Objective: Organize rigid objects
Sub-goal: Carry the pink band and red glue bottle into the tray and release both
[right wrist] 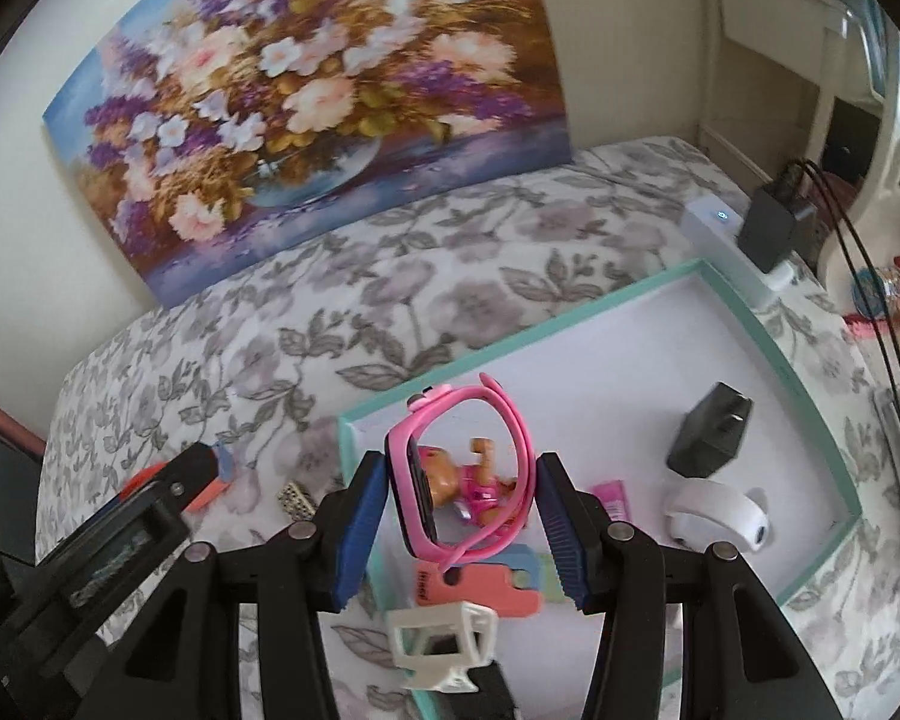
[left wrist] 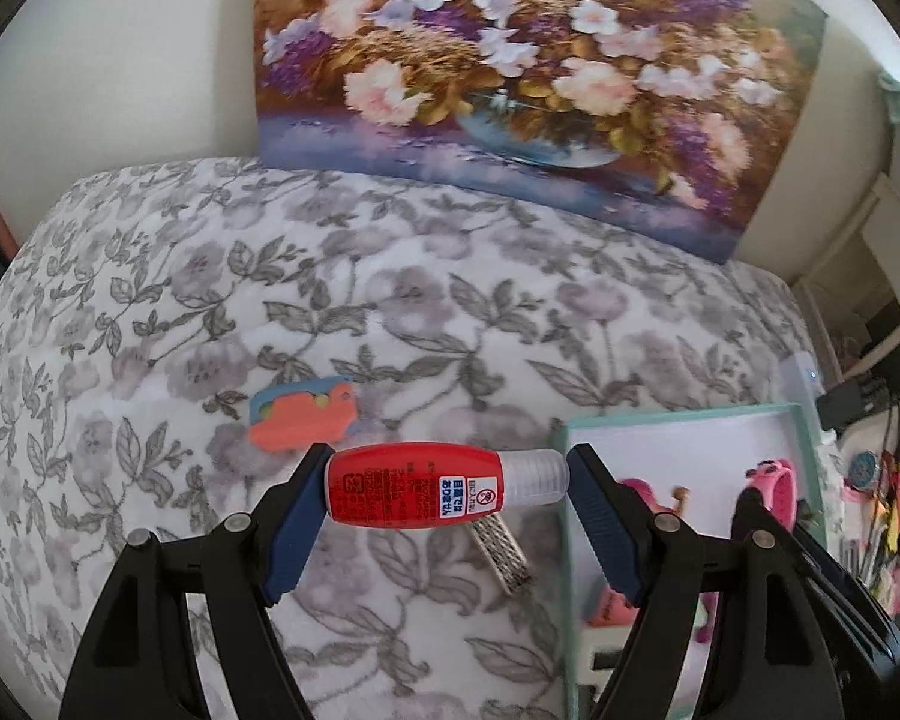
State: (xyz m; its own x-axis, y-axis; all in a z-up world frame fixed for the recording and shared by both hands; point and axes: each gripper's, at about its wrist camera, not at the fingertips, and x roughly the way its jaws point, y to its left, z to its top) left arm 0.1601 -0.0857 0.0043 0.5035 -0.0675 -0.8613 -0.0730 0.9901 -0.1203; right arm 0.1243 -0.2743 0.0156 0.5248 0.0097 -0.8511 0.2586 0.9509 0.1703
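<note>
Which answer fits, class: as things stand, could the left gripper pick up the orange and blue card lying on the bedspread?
Probably not yet. The left gripper is already clamped on the red bottle, so its jaws are full. Nothing covers the orange and blue card itself.

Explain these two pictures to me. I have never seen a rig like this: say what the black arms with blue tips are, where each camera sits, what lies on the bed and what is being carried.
No robot here: a person holds a hand tool in each hand, each ending in a two-fingered claw. A wide-angle camera on each tool looks forward along its fingers, so the black arms with blue pads frame each picture.

Left camera: the left claw grips a red bottle lengthwise, base on one pad, clear cap on the other, above a flowered bedcover. An orange puzzle piece and a small metal piece lie on the cover.

Right camera: the right claw holds a pink watch over a shallow green-rimmed box. In the box lie a black charger, a white round thing and a small toy figure.

A flower painting leans at the wall.
</note>
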